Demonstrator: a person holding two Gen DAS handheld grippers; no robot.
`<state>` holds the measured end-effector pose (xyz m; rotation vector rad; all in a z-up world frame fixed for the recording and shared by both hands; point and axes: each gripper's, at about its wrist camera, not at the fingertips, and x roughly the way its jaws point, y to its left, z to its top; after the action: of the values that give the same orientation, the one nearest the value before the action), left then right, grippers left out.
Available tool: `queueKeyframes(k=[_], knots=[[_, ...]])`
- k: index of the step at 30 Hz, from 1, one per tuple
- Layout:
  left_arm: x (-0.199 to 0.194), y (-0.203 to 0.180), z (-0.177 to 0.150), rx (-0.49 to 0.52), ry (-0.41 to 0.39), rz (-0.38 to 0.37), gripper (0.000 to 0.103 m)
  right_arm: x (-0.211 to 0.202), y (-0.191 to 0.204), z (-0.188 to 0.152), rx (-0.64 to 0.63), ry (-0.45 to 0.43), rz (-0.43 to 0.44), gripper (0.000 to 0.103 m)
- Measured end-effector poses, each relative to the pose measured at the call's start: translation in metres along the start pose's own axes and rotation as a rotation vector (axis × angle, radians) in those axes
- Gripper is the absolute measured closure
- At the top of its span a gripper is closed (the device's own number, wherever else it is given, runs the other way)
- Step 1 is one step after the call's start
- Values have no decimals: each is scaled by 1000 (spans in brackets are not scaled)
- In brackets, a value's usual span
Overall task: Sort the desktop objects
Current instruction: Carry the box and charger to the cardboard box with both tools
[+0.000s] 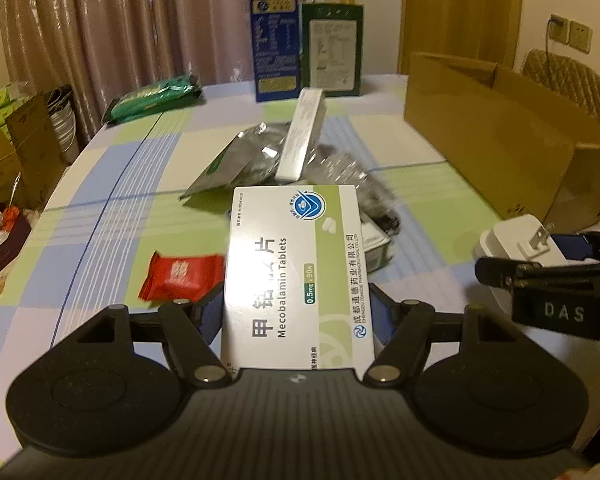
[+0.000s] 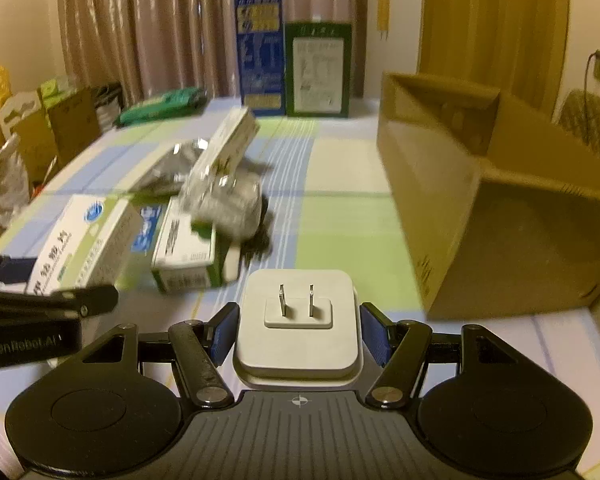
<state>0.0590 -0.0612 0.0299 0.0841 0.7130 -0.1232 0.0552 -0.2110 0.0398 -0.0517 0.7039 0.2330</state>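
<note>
The left gripper [image 1: 298,316] pinched the Mecobalamin tablet box [image 1: 296,276] by its sides, clear of the worktop [image 1: 100,208], leaving the near clutter alone; the right gripper's [image 2: 298,334] fingers [image 2: 374,334] clamped the white plug adapter [image 2: 298,320], prongs up; the open cardboard box [image 2: 480,200] at far right looked the likely destination.

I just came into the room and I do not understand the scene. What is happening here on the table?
A person is sorting things with two hand-held grippers. The left gripper is shut on a tablet box, and the right gripper is shut on a white plug adapter. A pile of foil packs and boxes lies on the table, with a red sachet beside it. An open cardboard box stands to the right.
</note>
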Motion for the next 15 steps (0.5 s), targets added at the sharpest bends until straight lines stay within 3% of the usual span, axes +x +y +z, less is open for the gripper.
queueKeyframes(k=[7, 15], knots=[[-21, -26, 36, 20, -64, -46, 36, -33, -26, 36, 42, -107, -28, 41], [-33, -84, 92, 53, -123, -144, 36, -71, -95, 89, 88, -214, -112, 41]])
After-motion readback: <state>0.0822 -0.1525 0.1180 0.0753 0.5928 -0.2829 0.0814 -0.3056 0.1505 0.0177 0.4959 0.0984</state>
